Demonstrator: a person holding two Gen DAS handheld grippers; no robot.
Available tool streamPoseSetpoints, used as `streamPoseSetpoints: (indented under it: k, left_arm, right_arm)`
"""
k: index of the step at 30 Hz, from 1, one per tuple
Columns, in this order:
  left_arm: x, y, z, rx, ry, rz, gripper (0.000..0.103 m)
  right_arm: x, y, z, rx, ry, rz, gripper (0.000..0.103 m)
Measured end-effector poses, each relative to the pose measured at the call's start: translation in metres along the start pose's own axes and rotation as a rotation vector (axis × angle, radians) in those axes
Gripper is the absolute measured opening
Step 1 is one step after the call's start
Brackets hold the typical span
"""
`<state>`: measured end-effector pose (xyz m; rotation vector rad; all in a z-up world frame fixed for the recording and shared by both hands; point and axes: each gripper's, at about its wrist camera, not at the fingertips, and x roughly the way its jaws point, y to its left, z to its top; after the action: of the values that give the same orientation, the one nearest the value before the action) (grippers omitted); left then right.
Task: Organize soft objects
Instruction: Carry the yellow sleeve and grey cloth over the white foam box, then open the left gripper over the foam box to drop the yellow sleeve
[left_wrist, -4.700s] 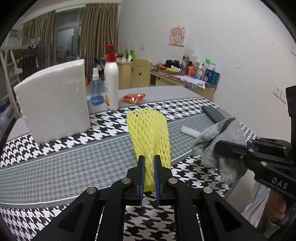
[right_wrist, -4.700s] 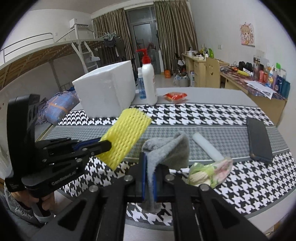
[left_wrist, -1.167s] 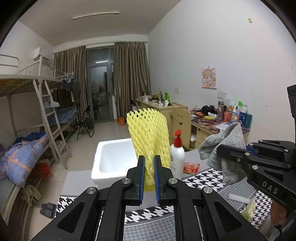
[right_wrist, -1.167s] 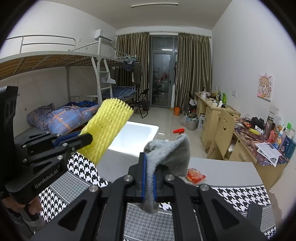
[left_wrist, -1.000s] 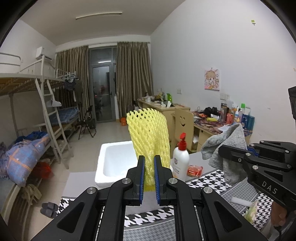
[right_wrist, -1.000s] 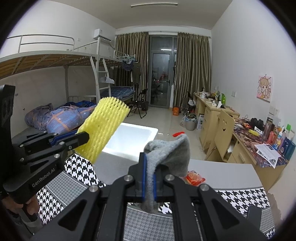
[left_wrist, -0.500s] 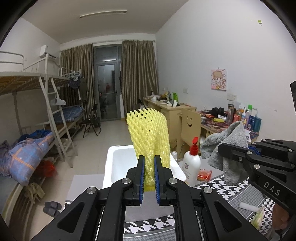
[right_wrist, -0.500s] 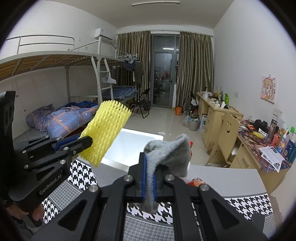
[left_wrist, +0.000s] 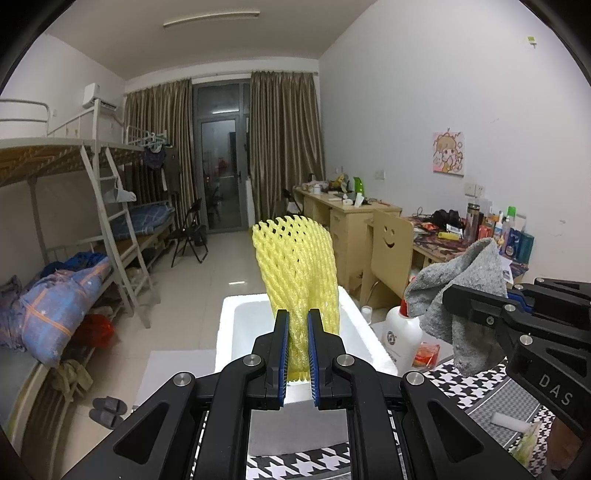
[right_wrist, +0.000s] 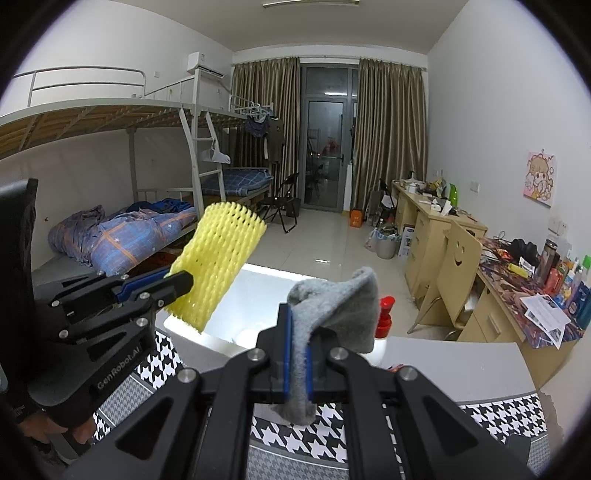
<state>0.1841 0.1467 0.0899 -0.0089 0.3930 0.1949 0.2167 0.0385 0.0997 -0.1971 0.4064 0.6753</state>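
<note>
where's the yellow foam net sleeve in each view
Left wrist view: the yellow foam mesh sleeve stands upright at centre, clamped at its lower end by the left gripper.
Right wrist view: it sits left of centre, tilted, sticking out of that gripper.
Shared landmark: the open white foam box behind it.

Both wrist views look forward from close behind their fingers, sharing the white foam box (left_wrist: 236, 325) and room.
</note>
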Motion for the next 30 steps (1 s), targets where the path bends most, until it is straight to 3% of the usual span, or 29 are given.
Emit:
streamPoseSetpoints:
  k: [26, 27, 29, 30]
  left_arm:
    - [0.078, 0.017, -0.006, -0.034, 0.145, -0.016, 0.011]
    - [0.079, 0.017, -0.007, -0.036, 0.153, -0.019, 0.013]
    - [0.083, 0.019, -0.009, -0.032, 0.169, -0.004, 0.025]
    - [0.083, 0.020, -0.010, -0.034, 0.172, -0.002, 0.039]
  right_arm:
    - [0.037, 0.005, 0.010, 0.000, 0.062, 0.004, 0.009]
    - [0.039, 0.005, 0.010, 0.001, 0.063, 0.003, 0.009]
    - [0.042, 0.004, 0.011, 0.008, 0.069, 0.002, 0.009]
    - [0.043, 0.003, 0.011, 0.009, 0.071, 0.002, 0.009]
